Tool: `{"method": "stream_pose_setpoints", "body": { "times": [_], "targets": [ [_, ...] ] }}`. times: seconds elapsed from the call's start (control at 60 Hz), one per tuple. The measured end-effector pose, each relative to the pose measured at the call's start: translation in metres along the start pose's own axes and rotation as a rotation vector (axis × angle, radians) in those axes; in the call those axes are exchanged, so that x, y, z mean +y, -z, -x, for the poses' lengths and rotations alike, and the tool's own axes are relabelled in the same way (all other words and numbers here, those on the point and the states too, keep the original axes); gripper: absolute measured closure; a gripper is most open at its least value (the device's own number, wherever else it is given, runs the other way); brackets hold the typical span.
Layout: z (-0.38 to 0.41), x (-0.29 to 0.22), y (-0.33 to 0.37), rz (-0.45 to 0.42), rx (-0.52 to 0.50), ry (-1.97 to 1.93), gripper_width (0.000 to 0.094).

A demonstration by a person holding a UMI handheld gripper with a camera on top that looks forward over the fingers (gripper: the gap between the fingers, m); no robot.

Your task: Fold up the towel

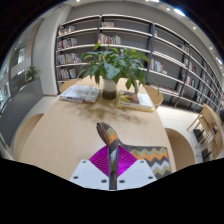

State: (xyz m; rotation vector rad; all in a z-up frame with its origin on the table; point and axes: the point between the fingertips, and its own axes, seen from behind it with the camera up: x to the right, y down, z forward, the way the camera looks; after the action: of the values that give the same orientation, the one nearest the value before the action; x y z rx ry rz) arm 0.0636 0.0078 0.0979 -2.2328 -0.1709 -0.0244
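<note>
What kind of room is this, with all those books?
Probably a library or reading room. Tall bookshelves full of books line the back wall, and a pale table holds a potted plant with open books beside it. The tongs grip a patterned towel.

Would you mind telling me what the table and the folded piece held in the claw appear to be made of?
The table looks like pale wood or laminate with a smooth matte top, judging by its even tan tone. The towel, pinched in the claw, seems soft woven cloth, since it hangs in limp folds.
</note>
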Motion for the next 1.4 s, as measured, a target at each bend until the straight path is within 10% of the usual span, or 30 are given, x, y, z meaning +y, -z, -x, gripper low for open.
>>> {"method": "stream_pose_setpoints", "body": {
  "times": [0.333, 0.567, 1.083, 1.4],
  "targets": [
    [-0.155, 0.031, 0.007, 0.022, 0.041, -0.024, 0.0833],
    [-0.201, 0.096, -0.012, 0.147, 0.147, 0.029, 0.0278],
    [-0.091, -0.047, 0.174, -0.21, 0.02, -0.033, 0.0177],
    [-0.023, -0.01, 0.252, -0.23, -0.019, -0.065, 0.0175]
  ]
}}
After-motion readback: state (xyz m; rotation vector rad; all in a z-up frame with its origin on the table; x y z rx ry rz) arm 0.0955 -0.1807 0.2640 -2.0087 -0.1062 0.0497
